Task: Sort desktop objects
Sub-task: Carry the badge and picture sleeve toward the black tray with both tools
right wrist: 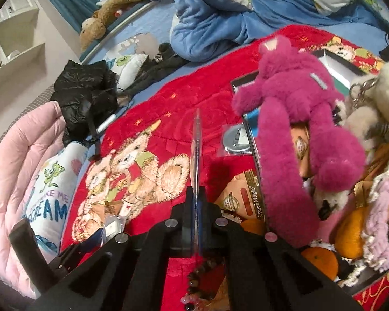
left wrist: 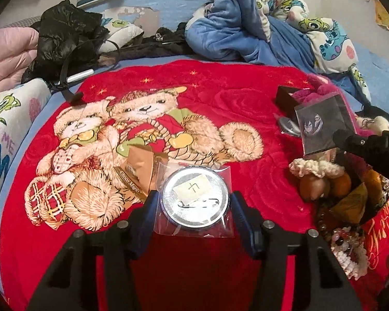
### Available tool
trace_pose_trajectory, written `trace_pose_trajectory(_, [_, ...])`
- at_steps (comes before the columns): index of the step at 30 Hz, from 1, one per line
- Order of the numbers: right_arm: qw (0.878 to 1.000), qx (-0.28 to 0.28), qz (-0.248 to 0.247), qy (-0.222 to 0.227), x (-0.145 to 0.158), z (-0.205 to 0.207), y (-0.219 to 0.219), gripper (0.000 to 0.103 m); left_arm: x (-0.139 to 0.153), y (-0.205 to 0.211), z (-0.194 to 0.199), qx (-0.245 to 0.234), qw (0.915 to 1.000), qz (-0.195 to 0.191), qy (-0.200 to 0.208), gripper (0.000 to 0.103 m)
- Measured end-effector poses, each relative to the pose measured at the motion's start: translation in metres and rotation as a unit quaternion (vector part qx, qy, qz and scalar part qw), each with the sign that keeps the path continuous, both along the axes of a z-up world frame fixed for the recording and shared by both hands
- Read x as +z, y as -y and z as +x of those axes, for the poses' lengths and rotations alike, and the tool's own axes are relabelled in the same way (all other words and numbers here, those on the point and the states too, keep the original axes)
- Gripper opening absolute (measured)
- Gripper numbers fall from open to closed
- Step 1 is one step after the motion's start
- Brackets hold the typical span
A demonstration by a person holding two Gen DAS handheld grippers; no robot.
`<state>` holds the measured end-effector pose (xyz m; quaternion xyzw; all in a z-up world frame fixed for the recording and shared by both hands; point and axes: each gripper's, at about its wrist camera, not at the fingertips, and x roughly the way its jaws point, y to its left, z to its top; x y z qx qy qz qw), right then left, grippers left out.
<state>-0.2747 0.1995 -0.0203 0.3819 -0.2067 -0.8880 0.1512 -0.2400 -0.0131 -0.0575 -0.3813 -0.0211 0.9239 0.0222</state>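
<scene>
On the left, the left claw (left wrist: 195,202) was clamped on a bagged round silver badge (left wrist: 195,199), lifted just above the red bear blanket (left wrist: 220,90) on the bed, probably to carry it to its sorting place. To the right, the right claw (right wrist: 196,202) was pressed together on a thin clear plate (right wrist: 196,150), seen edge-on there. The pink plush (right wrist: 298,119) hid most of the black box (right wrist: 334,59), so its contents stayed unclear.

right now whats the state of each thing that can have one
left gripper: jaws closed on the bagged round badge
right gripper: jaws shut on a thin clear card, held edge-on
black box: open, no lid on
pink plush bear: lying across the box edge
</scene>
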Motion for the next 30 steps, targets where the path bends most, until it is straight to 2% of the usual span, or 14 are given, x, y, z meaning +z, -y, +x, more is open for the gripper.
trace_pose_trajectory(10, [0.999,-0.012,0.007,-0.030,0.025,0.015,-0.017,0.003,0.022,-0.027,0.010,-0.025,0.9994,0.005,-0.023,0.057])
trace_pose_trajectory(16, [0.997,-0.053,0.002,-0.047,0.040,0.029,-0.062,0.004,0.033,-0.078,0.013,-0.071,0.9968,0.003,-0.038,0.057])
trace_pose_trajectory(21, [0.994,-0.089,0.012,-0.061,0.050,0.050,-0.106,0.004,0.044,-0.137,0.020,-0.125,0.9908,0.009,-0.051,0.057])
trace_pose_trajectory(25, [0.991,-0.111,0.022,-0.071,0.057,0.066,-0.141,0.004,0.052,-0.175,0.020,-0.148,0.9870,0.025,-0.058,0.057])
trace_pose_trajectory(30, [0.988,-0.126,0.024,-0.087,0.065,0.081,-0.182,0.004,0.057,-0.212,0.019,-0.171,0.9824,0.020,-0.072,0.057])
